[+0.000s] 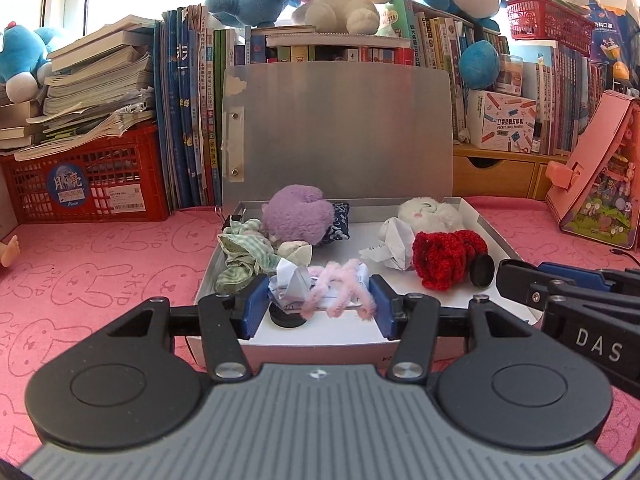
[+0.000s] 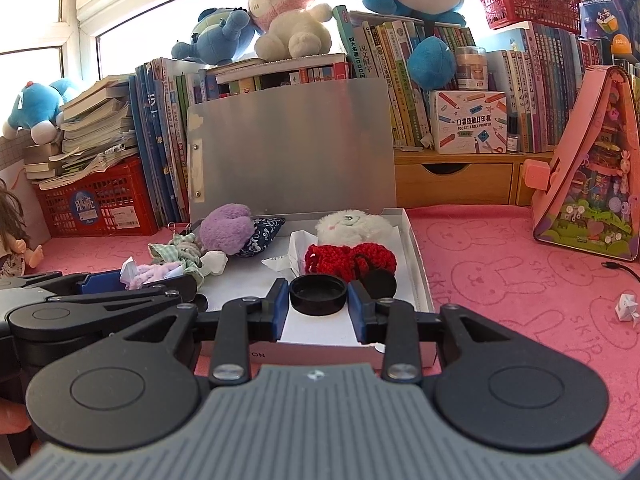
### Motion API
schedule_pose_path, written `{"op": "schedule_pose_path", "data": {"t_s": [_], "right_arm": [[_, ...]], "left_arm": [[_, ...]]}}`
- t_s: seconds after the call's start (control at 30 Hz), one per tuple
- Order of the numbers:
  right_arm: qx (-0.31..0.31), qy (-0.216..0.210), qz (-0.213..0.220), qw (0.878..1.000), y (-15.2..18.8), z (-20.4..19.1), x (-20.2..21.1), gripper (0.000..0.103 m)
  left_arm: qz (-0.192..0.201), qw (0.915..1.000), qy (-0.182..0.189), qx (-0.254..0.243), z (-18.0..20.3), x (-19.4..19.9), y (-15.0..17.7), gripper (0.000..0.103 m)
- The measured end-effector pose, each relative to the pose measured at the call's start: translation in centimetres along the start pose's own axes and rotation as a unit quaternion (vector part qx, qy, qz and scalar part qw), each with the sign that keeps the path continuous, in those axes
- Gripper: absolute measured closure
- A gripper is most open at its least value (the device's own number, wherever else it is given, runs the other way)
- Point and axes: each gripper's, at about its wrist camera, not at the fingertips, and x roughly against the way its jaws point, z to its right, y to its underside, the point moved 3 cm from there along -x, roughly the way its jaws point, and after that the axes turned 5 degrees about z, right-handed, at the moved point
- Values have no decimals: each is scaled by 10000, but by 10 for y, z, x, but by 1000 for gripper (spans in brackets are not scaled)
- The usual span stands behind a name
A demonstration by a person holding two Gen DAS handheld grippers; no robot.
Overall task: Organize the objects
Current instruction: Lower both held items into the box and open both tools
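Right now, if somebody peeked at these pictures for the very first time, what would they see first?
Probably the open white box in the middle of the pink bunny tablecloth, stuffed with a purple plush, a red crocheted piece and a white plush. Close up, the left gripper holds a fuzzy pink pipe cleaner with folded paper, and the right gripper pinches a black cap. Plush animals sit atop the books behind.

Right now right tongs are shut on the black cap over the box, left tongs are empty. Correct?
Not quite. The left tongs aren't empty: they're shut on a bundle of pink pipe cleaner and folded paper, as the left wrist view shows. The rest holds: the right tongs are shut on the black cap over the box.
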Motion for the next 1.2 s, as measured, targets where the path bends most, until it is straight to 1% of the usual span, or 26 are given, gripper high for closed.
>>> {"op": "schedule_pose_path", "data": {"t_s": [0.23,0.5,0.93,1.2], "right_arm": [[-52,-55,-115,9999,6,3,-11,65],[-110,-143,-161,9997,4,10,-18,65],[18,-76,-335,9994,8,10,-37,65],[-77,-26,-493,9988,16,14,-46,65]], "left_arm": [[-122,9999,-46,-16,-3,-14,3,43],[-191,9998,-89,-22,-8,-29,1,43],[-467,9987,-211,-20,-17,-53,10,43],[-583,9980,-246,27,-21,-60,18,43]]}}
